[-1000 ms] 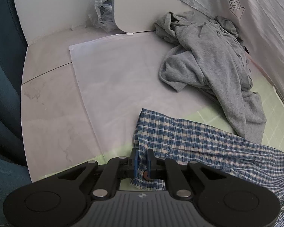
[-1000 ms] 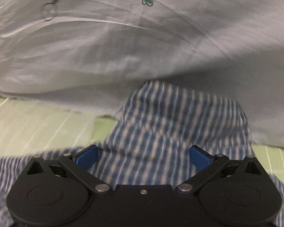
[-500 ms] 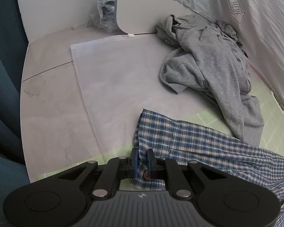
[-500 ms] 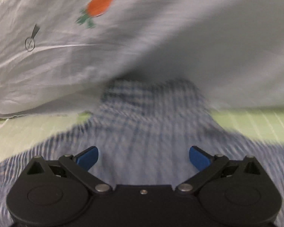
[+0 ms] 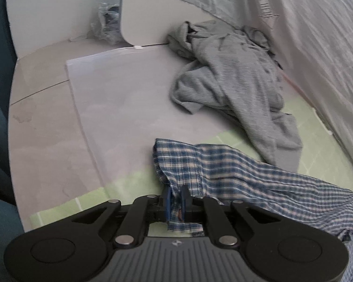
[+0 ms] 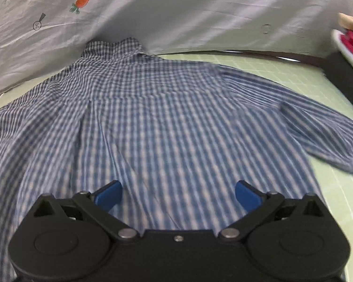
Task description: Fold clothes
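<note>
Left gripper (image 5: 175, 201): jaws nearly together and closing; a bunched edge of the checked shirt (image 5: 235, 176) sits pinched between the blue pads; fabric hangs out below the pads toward the near side

Right gripper (image 6: 177, 193): blue fingers (image 6: 108, 195) spread wide apart; nothing between them; it hovers over the lower back of the shirt; whether the fingertips touch the cloth cannot be told

Checked shirt, right wrist view (image 6: 164, 117): blue and white check; spread mostly flat on the green mat (image 6: 282, 75); collar at the far end, against the grey sheet (image 6: 200, 11); one sleeve runs out to the right, the other side trails off to the left; picture is blurred

Checked shirt, left wrist view: the gripped part rises in a ridge from the pads; the rest stretches off to the right, over the mat

Grey garment (image 5: 235, 89): crumpled heap, far right of the gripped edge; lies partly on a pale sheet (image 5: 120, 94), partly on the green mat; apart from the checked shirt at the gripped end; its near tip lies just beside the shirt further right

Table (image 5: 40, 122): pale, marbled surface; bare at the left

Grey sheet: printed with a carrot (image 6: 83, 0); hangs along the far side

Far left: crumpled clear plastic (image 5: 106, 23) beside a white board (image 5: 143, 18)
</note>
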Demonstrator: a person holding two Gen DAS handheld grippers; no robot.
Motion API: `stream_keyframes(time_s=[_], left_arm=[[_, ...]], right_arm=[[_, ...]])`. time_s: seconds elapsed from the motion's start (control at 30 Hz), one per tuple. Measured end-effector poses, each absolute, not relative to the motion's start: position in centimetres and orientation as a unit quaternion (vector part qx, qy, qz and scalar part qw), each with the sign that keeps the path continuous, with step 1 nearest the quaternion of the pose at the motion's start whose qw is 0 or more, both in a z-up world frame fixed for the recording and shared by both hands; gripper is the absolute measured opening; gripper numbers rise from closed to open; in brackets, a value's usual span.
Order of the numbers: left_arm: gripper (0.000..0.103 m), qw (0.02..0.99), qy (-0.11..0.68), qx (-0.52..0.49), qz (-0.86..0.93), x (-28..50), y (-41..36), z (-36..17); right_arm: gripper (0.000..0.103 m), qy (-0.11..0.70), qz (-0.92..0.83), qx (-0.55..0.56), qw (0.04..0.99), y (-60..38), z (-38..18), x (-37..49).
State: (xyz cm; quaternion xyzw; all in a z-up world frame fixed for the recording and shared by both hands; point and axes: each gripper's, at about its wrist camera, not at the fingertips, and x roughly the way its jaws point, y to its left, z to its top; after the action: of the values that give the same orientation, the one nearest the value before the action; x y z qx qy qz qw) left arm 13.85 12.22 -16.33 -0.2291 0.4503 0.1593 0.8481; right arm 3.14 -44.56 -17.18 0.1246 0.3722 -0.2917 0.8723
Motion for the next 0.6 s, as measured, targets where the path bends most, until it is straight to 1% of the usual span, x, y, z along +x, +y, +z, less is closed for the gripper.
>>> stream_keyframes(time_s=[0.2,0.33,0.43,0.53,0.6], left_arm=[[0.006,0.863,0.427,-0.238,0.128,13.9,10.0,-15.4],[0.005,0.877,0.412,-0.238,0.069,15.1,7.1,-14.3],[0.004,0.881,0.413,-0.232,0.0,16.5,3.1,-13.5],[0.004,0.874,0.418,-0.225,-0.107,17.7,-2.8,-12.6],[0.005,0.865,0.423,-0.198,-0.183,17.9,-7.6,-12.0]], right_arm=[[0.103,0.337,-0.315,0.12,0.879,-43.7,-17.7,2.0],[0.103,0.325,-0.325,0.118,0.881,-43.4,-17.9,2.1],[0.103,0.319,-0.326,0.116,0.882,-43.3,-18.0,2.0],[0.103,0.32,-0.323,0.115,0.883,-43.5,-17.9,1.7],[0.103,0.319,-0.323,0.115,0.883,-43.5,-17.9,1.7]])
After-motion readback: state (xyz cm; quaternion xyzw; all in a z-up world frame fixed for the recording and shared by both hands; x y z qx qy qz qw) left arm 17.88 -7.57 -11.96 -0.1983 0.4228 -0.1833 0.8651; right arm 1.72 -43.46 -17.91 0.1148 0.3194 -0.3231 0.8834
